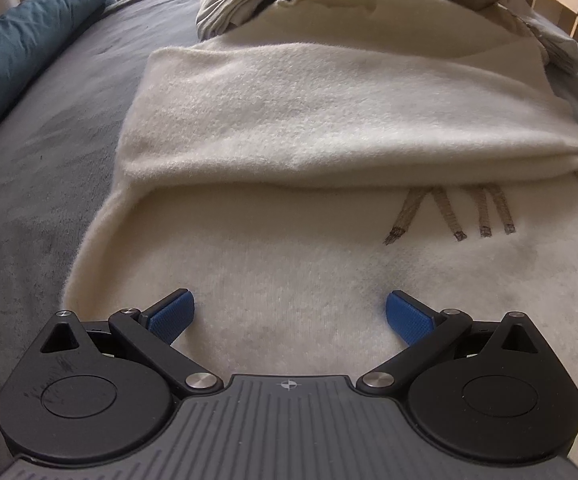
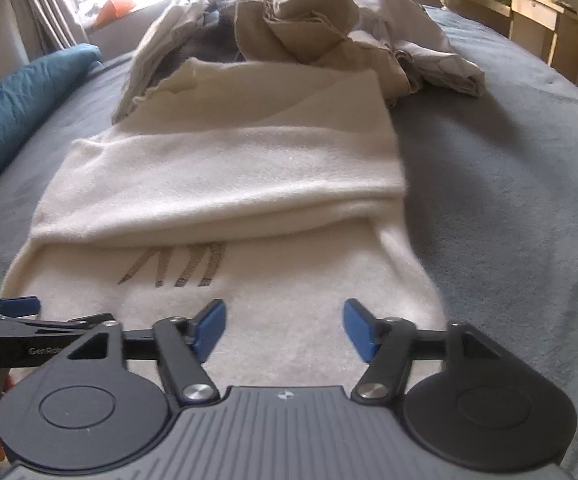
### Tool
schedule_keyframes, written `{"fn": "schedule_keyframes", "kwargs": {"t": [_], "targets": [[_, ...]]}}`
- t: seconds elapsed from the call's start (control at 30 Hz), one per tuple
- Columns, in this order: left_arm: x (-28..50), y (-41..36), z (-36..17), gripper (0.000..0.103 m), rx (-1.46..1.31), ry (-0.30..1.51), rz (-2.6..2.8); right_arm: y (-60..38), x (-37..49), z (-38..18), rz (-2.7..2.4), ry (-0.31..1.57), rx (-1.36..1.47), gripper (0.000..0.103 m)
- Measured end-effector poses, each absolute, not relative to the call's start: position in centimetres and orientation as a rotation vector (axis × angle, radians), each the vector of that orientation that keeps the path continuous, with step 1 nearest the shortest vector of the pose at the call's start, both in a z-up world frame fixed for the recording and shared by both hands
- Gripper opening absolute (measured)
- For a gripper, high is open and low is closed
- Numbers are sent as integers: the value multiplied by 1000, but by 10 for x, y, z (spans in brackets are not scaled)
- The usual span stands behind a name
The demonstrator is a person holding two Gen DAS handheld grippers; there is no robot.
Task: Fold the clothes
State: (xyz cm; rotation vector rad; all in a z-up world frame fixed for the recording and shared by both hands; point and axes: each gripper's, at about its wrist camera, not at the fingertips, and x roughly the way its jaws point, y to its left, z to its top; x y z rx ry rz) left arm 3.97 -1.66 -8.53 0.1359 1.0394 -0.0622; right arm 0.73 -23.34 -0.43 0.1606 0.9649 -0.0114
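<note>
Left wrist view: your left gripper and right gripper both hang released, nothing between the blue pads.
Below both lies one cream garment, its far part folded toward you over four brown stripes, on the grey bed; one heap of unfolded clothes behind, one teal pillow left.

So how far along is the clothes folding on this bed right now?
Done: the cream sweater has one fold, its far part laid back over the near part.
In hand: nothing. The left gripper and right gripper both hover open over the near part, gripping no fabric.
Left: finishing this sweater, then the crumpled pile of clothes behind it.
</note>
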Motion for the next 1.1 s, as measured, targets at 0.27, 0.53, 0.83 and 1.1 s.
{"fn": "schedule_keyframes", "kwargs": {"t": [0.27, 0.53, 0.83, 1.1], "targets": [[39, -18, -87, 103, 126, 1037, -60, -222, 11, -4, -100, 950, 89, 101], [40, -18, -88, 103, 127, 1034, -58, -216, 13, -1, -178, 926, 31, 103], [38, -17, -90, 103, 133, 1021, -63, -217, 11, 0, -175, 890, 9, 103], [36, -12, -91, 103, 114, 995, -102, -212, 7, -1, -72, 857, -21, 103]]}}
